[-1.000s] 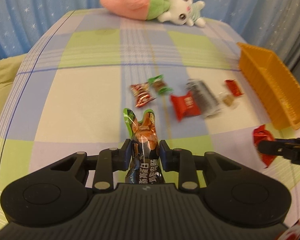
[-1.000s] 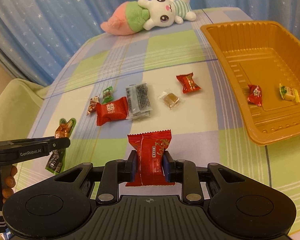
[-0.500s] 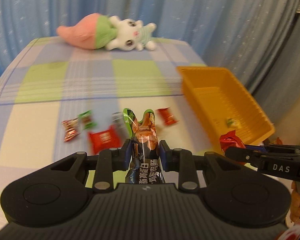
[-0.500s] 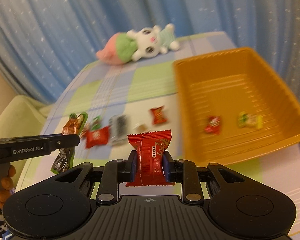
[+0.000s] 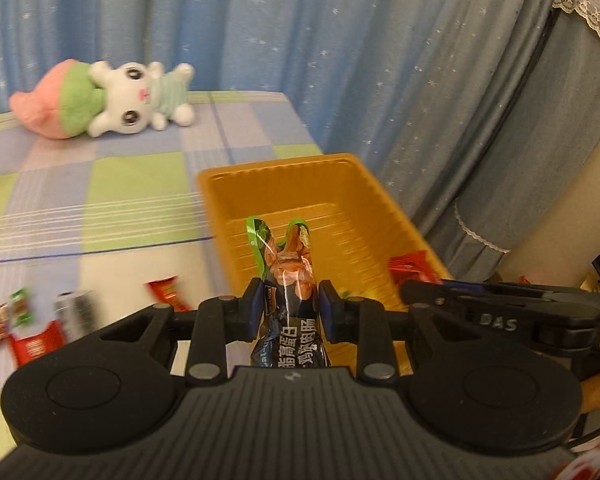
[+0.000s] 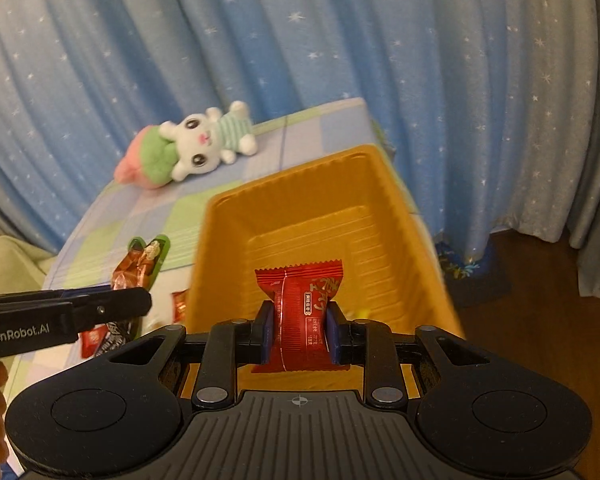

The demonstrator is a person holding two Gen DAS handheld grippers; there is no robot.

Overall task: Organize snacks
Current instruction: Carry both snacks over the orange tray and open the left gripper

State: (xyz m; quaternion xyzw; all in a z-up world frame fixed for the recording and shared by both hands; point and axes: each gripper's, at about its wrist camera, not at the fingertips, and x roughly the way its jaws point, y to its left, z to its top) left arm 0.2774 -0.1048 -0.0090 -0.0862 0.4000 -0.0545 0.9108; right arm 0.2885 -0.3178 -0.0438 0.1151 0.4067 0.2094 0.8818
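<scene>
The left gripper (image 5: 287, 307) is clamped on a green-edged sausage packet (image 5: 286, 276) and the right gripper (image 6: 300, 322) on a red candy packet (image 6: 300, 312), both held over the orange tray (image 6: 332, 184). Neither is released yet. Several snacks (image 5: 32, 344) remain scattered on the checked bed (image 5: 132, 184), so much sorting is left.

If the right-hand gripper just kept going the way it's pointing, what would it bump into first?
Probably the inside of the orange tray: the right gripper, shut on a red snack packet, points down into it. Depth is uncertain.
</scene>
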